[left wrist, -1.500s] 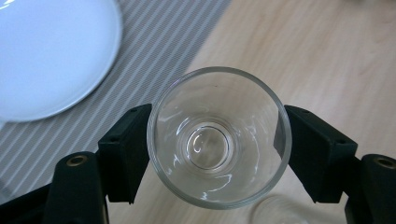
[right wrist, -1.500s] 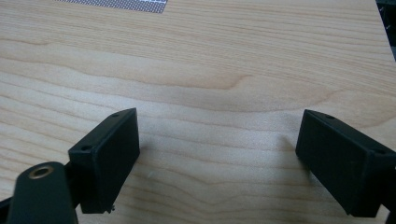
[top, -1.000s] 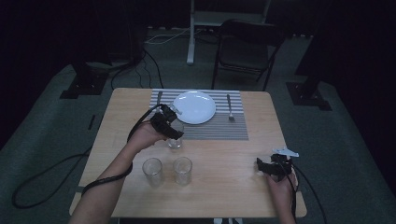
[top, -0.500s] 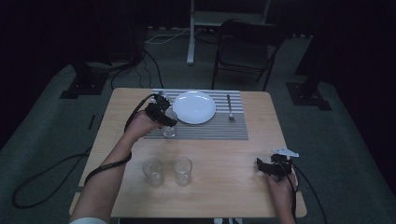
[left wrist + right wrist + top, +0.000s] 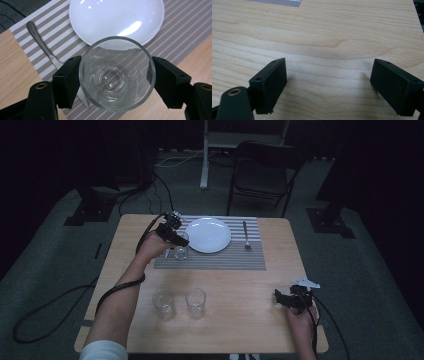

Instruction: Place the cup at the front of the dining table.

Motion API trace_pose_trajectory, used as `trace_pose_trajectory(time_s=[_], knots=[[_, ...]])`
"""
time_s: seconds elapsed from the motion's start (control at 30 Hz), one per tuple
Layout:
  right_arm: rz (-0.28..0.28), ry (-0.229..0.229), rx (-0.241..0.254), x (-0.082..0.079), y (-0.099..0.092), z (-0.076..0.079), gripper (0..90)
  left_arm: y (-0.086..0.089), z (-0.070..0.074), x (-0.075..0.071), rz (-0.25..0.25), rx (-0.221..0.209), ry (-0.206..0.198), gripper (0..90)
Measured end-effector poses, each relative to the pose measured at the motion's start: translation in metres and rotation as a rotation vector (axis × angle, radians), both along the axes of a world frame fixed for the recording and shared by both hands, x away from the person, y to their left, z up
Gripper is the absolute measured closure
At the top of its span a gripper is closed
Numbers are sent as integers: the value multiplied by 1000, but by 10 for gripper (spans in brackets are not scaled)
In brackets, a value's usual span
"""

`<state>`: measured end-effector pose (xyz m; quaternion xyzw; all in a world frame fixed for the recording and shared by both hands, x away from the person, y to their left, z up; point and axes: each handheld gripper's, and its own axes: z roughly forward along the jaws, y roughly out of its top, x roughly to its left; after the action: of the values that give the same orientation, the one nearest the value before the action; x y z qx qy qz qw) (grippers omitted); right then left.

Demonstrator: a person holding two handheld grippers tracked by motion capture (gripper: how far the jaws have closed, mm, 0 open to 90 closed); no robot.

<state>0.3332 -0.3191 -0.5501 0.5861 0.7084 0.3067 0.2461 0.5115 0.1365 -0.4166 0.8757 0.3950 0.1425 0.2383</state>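
1. The left gripper clamps the glass, upright, at upper left of the high view, over the mat's edge beside the plate.
2. The right gripper rests open, lower right, well apart.

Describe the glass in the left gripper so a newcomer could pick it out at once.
Start at the striped placemat on the far half of the wooden table. At the mat's left end, beside the white plate, is a clear glass, clamped in the left gripper. Two similar glasses stand nearer the person, on bare wood with nothing holding them.
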Motion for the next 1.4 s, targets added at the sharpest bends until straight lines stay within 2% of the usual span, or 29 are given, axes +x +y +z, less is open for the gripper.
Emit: trace_pose_trajectory(time_s=[0.1,0.23,0.27,0.37,0.57,0.6,0.63,0.67,0.7,0.73,0.77,0.87,0.9,1.0,1.17,1.4], knots=[[0,0,0,0,0,0,136,2,-5,4,2,-4,17,285],[0,0,0,0,0,0,136,6,-13,7,21,-3,7,285],[0,-1,0,0,0,0,137,8,-14,7,27,-31,9,285],[0,0,0,0,0,0,137,9,-15,6,29,-50,5,285],[0,-1,0,0,0,0,137,10,-16,4,26,-43,-8,277],[0,-1,0,0,0,0,137,11,-16,3,23,-43,-7,268],[0,-1,0,0,0,0,137,12,-16,3,19,-48,2,205],[0,-1,0,0,0,0,137,12,-16,2,25,-48,-6,205],[0,-1,0,0,0,0,137,13,-16,2,28,-44,-3,165],[0,-1,0,0,0,0,137,14,-17,2,22,-52,4,165],[-1,0,0,0,0,0,136,15,-18,1,30,-39,-7,139],[0,-1,0,0,0,0,137,17,-19,1,35,-53,10,68],[0,0,0,0,0,0,137,18,-21,1,35,-57,22,8],[0,-1,0,0,0,0,137,18,-21,-1,51,-55,4,0],[1,0,-1,-1,0,0,137,19,-24,-6,41,-62,20,0],[1,0,-1,-1,0,0,137,28,-33,-15,50,-66,40,0]])
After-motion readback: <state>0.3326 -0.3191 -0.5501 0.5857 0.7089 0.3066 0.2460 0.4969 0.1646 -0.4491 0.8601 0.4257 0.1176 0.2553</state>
